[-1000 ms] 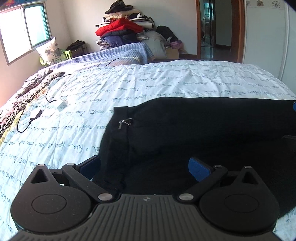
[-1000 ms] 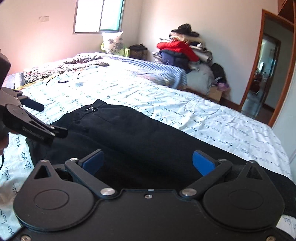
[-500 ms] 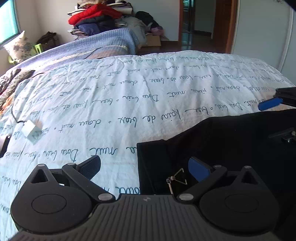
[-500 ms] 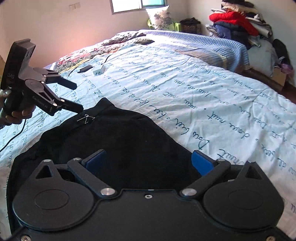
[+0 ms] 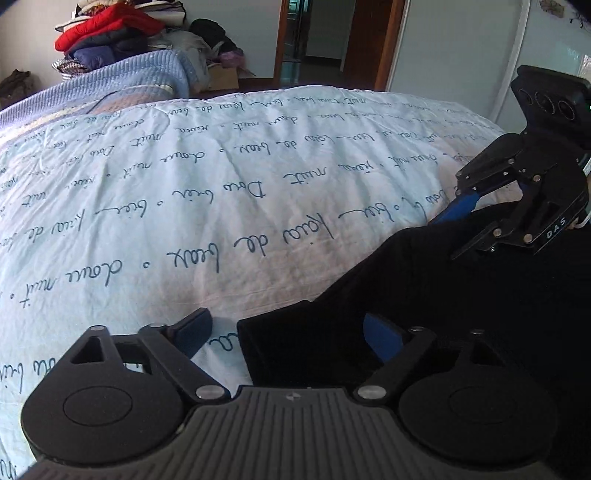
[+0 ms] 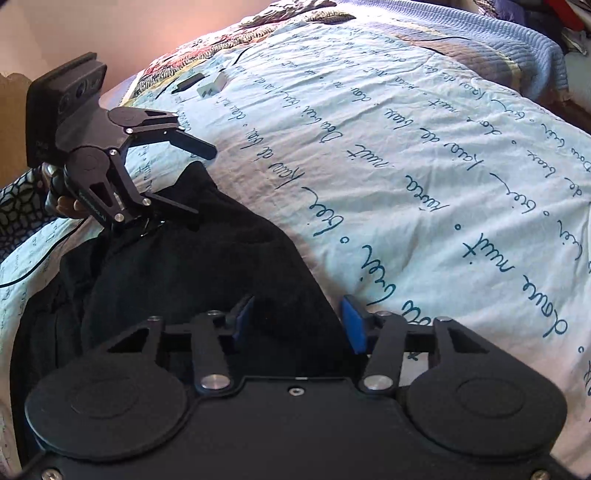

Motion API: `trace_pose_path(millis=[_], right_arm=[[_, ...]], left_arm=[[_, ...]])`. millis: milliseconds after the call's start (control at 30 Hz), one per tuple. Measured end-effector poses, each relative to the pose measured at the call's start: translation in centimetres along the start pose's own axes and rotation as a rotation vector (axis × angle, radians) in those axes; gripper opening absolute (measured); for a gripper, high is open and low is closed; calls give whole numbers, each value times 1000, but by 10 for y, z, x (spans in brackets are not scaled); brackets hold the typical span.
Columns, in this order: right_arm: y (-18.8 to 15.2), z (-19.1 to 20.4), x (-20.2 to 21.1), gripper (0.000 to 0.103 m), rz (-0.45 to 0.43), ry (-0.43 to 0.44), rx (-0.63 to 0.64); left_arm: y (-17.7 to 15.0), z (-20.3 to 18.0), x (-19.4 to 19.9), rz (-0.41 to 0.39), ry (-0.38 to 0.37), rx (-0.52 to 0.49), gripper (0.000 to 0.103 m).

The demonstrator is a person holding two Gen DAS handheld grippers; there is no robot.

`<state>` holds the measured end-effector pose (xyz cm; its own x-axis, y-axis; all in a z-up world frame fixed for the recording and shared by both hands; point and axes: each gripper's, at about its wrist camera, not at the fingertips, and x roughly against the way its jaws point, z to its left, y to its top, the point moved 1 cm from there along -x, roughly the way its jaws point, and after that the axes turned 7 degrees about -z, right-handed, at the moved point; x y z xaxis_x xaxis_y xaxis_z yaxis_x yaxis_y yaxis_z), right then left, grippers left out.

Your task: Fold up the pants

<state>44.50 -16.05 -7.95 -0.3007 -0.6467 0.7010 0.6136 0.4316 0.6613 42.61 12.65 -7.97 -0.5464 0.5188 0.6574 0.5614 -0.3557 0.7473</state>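
Black pants (image 5: 461, 306) lie on a pale blue bedspread with script writing (image 5: 221, 184). My left gripper (image 5: 288, 332) is open, its jaws straddling a corner of the pants' far edge. In the right wrist view the pants (image 6: 192, 266) lie bunched at the left. My right gripper (image 6: 301, 325) is open, with the edge of the pants between its blue pads (image 6: 352, 325). The left gripper also shows there (image 6: 199, 181), open over the corner. The right gripper also shows in the left wrist view (image 5: 447, 236), low on the pants' edge.
A blue quilt (image 5: 110, 85) and a pile of clothes (image 5: 107, 33) lie at the far side, near a doorway (image 5: 317, 37). A white adapter (image 6: 210, 86) with a black cable and a patterned blanket (image 6: 236, 29) lie on the bed's far left.
Both grippers have dropped to the pants' far edge and moved close to the cloth. The right gripper's jaws have narrowed around the edge. The pants' corner has bunched up.
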Motion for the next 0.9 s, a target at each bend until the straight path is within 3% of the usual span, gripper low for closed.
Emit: trace_pose_path(millis=[33, 133, 200, 233, 267, 400, 633, 733, 900], right_arm=[[0, 2, 0, 42, 8, -2, 16], [1, 4, 2, 27, 2, -26, 17], [0, 9, 5, 14, -14, -62, 26], [-1, 12, 6, 10, -25, -76, 32], [-2, 16, 8, 8, -34, -92, 42], [-9, 44, 18, 6, -78, -202, 113], [-25, 135, 64, 6, -185, -390, 325], [-39, 178, 85, 6, -218, -424, 394], [-71, 234, 108, 6, -243, -405, 451]], left_arm=[[1, 1, 2, -4, -19, 14, 66], [2, 4, 8, -5, 16, 70, 40], [2, 7, 14, -5, 24, 124, 33], [2, 6, 16, -3, 33, 136, 15], [3, 2, 19, -6, 61, 129, 10], [7, -22, 36, -62, 155, 55, 11], [1, -69, 93, -200, 284, -142, 11], [-12, -88, 127, -245, 292, -173, 11], [-43, -116, 178, -285, 284, -193, 11]])
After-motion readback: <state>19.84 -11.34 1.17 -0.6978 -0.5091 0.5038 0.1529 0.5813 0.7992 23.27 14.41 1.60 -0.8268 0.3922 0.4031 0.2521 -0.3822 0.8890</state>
